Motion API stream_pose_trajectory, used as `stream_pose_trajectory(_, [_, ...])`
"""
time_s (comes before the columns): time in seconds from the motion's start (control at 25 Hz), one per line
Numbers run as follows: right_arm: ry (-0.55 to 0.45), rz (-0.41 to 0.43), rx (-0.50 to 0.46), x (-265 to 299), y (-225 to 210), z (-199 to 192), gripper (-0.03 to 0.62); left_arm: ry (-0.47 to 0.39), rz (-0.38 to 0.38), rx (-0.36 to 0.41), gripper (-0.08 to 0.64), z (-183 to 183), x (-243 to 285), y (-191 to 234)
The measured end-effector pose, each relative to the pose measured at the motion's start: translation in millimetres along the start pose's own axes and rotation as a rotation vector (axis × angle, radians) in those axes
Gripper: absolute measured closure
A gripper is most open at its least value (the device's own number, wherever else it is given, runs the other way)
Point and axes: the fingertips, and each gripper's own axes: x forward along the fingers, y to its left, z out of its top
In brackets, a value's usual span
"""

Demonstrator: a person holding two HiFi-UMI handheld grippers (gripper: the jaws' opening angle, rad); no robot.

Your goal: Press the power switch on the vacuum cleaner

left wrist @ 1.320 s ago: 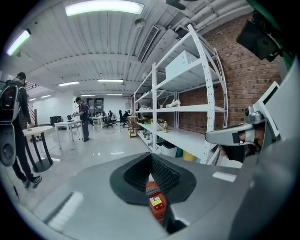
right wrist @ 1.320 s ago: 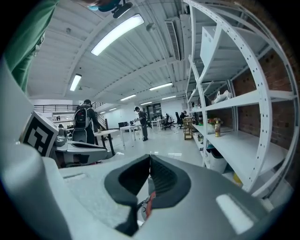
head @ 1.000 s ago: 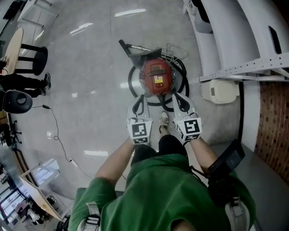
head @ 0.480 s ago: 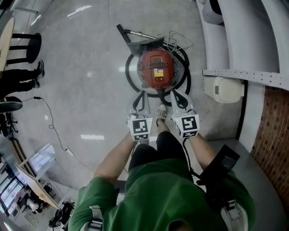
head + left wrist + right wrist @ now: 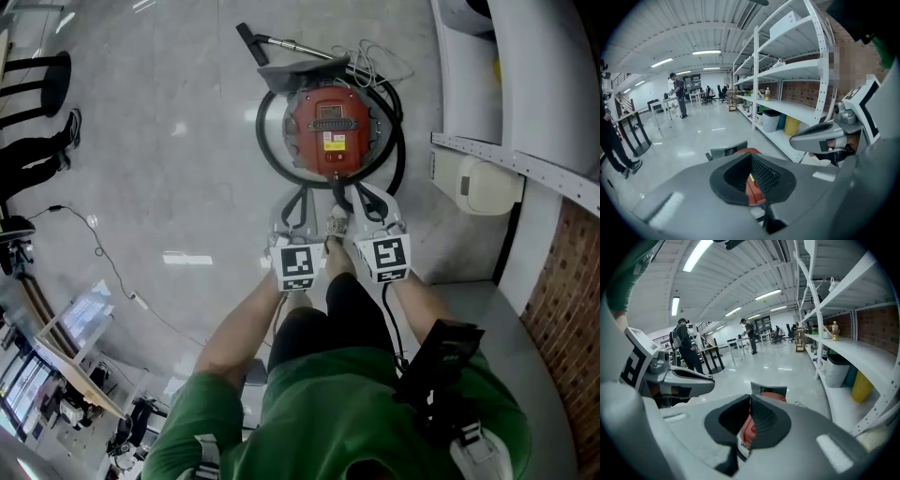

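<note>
While the red canister vacuum cleaner [image 5: 328, 131] stands on the polished floor [image 5: 169, 187] straight ahead of the person, ringed by its black hose [image 5: 265, 141] and close to the foot of the white shelving [image 5: 469, 103] along the floor's right edge, neither tool touches it. The left tool [image 5: 298, 199] and the right tool [image 5: 367, 202] are held side by side just short of the canister's near side, both pointing at it. Each gripper view shows that tool's two jaws brought together at the tips with nothing gripped; only a slice of the red body shows past the pads. The power switch cannot be picked out on the top of the canister from these views. The task looks barely begun: the approach is lined up, and the reach down and the press itself appear yet to come.
</note>
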Motion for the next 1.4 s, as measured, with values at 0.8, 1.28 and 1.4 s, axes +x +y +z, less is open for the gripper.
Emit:
stream_pose_trajectory(0.8, [0.161,0.041,-0.014,92,-10,-119,0.586,0.139,0.0,-0.044,0.554,-105,77,7])
stream_pose_trajectory(1.28, [0.214,0.09,-0.032,135,1,-156,0.558,0.17,0.02,-0.086,0.554,-141,96,20])
stream_pose_trajectory(1.4, [0.223,0.094,-0.048,143,2,-160,0.558,0.176,0.028,-0.094,0.554,-145,97,23])
